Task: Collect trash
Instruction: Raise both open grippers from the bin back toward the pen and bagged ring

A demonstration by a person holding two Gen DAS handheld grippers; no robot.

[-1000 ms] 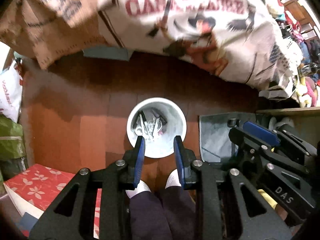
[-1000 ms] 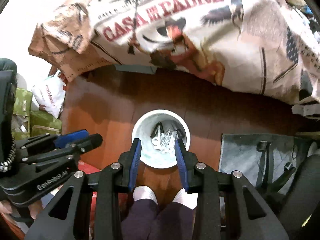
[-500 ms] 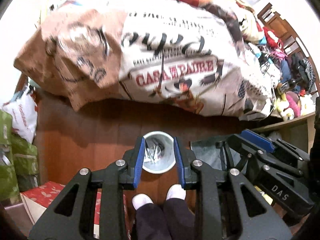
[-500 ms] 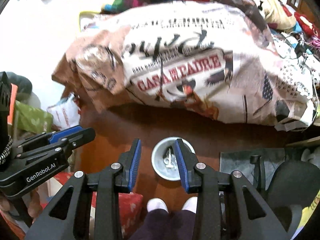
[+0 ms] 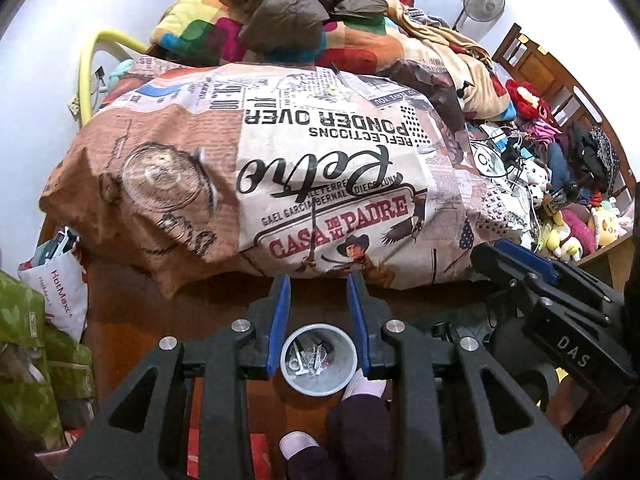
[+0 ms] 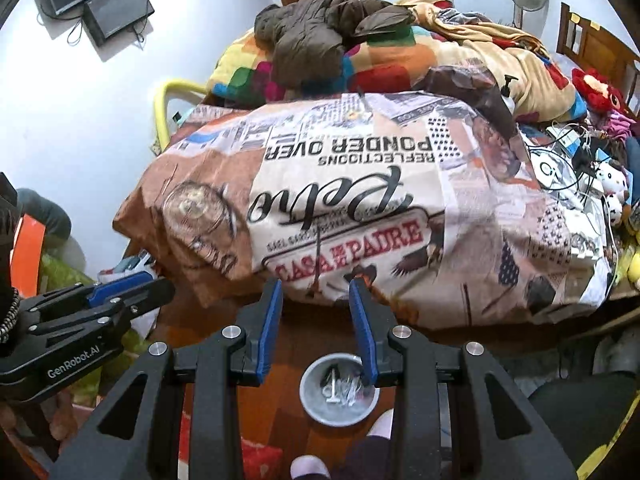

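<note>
both empty, part-open grippers (image 5: 316,292) (image 6: 314,294) are hovering over the white bin (image 5: 319,360) at lower centre, so scanning the printed quilt (image 5: 320,184) for trash seems wise.

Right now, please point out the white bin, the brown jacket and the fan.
Bin (image 5: 347,347): left wrist view, on its right rim.
Jacket (image 6: 308,40): right wrist view, on its middle.
Fan (image 5: 483,0): left wrist view, on its round head.
</note>
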